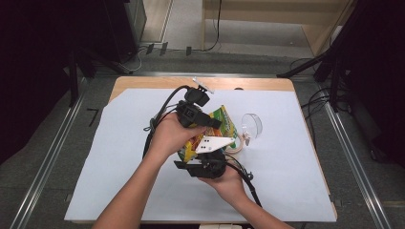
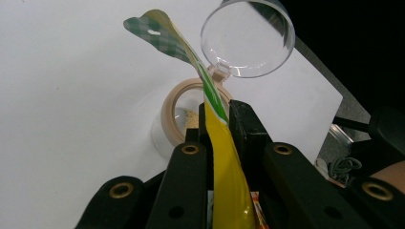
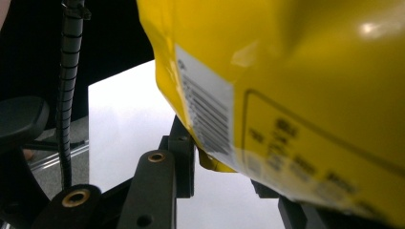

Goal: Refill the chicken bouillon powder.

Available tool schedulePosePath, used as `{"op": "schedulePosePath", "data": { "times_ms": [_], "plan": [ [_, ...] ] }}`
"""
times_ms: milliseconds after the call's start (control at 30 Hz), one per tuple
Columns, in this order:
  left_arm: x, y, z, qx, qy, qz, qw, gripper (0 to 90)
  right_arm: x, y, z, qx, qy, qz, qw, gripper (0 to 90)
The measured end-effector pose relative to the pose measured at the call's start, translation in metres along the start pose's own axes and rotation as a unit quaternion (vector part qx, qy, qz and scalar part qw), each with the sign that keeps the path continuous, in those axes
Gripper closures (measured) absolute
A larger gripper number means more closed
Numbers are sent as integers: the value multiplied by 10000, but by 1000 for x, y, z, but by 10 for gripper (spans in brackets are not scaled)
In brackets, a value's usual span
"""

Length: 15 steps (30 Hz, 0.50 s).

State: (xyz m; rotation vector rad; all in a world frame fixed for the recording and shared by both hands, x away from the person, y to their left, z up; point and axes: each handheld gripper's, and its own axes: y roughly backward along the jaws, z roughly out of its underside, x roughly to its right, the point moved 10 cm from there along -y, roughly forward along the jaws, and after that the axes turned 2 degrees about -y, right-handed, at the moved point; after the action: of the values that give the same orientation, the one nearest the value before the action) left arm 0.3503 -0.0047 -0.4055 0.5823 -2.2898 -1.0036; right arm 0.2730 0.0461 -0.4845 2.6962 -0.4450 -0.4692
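White table cover (image 1: 119,181), both tools clamped on yellow pouch (image 1: 220,123), open jar (image 2: 179,114) just beyond.

Pouch: we see a glossy yellow snack pouch (image 1: 220,125) with green and red print, a barcode on its back and a green checked top seal.
Pose: raised off the worktop, top seal edge-on above a clear open-lidded jar (image 2: 177,119).
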Motion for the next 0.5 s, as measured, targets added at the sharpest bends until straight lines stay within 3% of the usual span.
{"op": "schedulePosePath", "data": {
  "times_ms": [500],
  "plan": [
    [2, -1, 2, -4, 58, 46, 10000, 839, 1, -1, 0, 14, 9, 51, 10000, 687]
  ]
}}
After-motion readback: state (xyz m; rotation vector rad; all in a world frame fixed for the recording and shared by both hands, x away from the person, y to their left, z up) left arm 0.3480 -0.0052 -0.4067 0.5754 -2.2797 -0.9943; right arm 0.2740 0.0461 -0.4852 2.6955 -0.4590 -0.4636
